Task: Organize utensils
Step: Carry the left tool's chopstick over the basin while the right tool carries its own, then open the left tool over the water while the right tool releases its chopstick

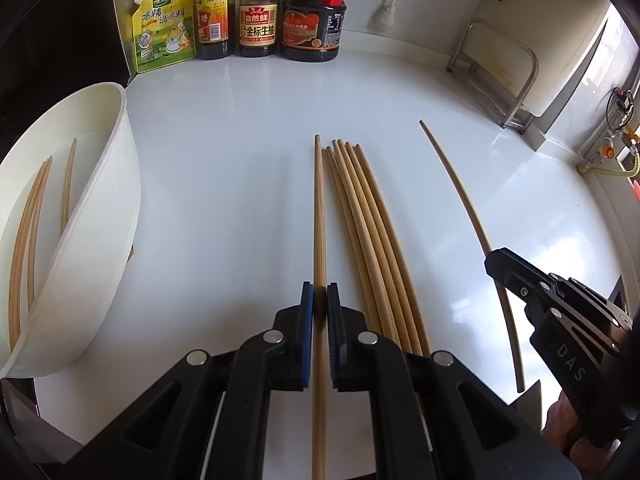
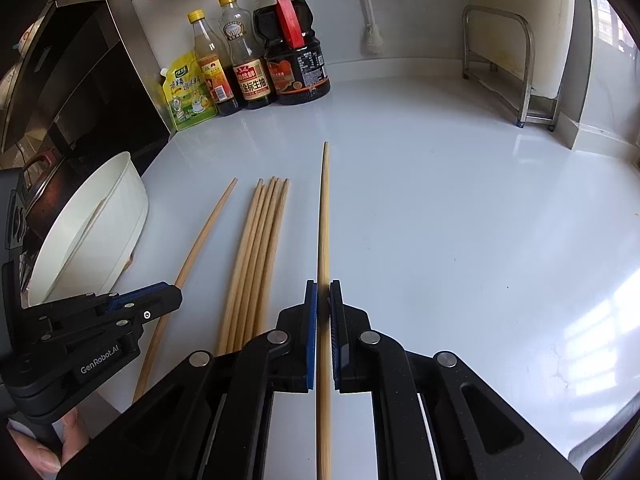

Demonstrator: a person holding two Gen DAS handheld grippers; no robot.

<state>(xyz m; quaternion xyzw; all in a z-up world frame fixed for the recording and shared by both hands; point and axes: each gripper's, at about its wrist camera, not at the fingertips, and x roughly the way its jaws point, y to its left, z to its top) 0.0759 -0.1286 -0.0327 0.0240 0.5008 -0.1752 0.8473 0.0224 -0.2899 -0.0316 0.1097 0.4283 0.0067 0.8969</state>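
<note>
Each gripper is shut on one wooden chopstick. My left gripper [image 1: 320, 292] holds a chopstick [image 1: 319, 208] that points away over the white counter; it also shows in the right wrist view [image 2: 204, 232]. My right gripper [image 2: 323, 288] holds another chopstick [image 2: 324, 216], seen in the left wrist view [image 1: 460, 192] at the right. Between them a bundle of several chopsticks [image 1: 360, 216] [image 2: 260, 240] lies on the counter. A white bowl [image 1: 100, 216] [image 2: 120, 216] at the left holds three chopsticks [image 1: 36, 208].
A seasoning pouch [image 1: 164, 32] and three sauce bottles [image 1: 256, 12] stand along the back wall. A metal rack [image 1: 496, 68] [image 2: 516, 64] stands at the back right. A dark stove and pot [image 2: 44, 176] lie left of the bowl.
</note>
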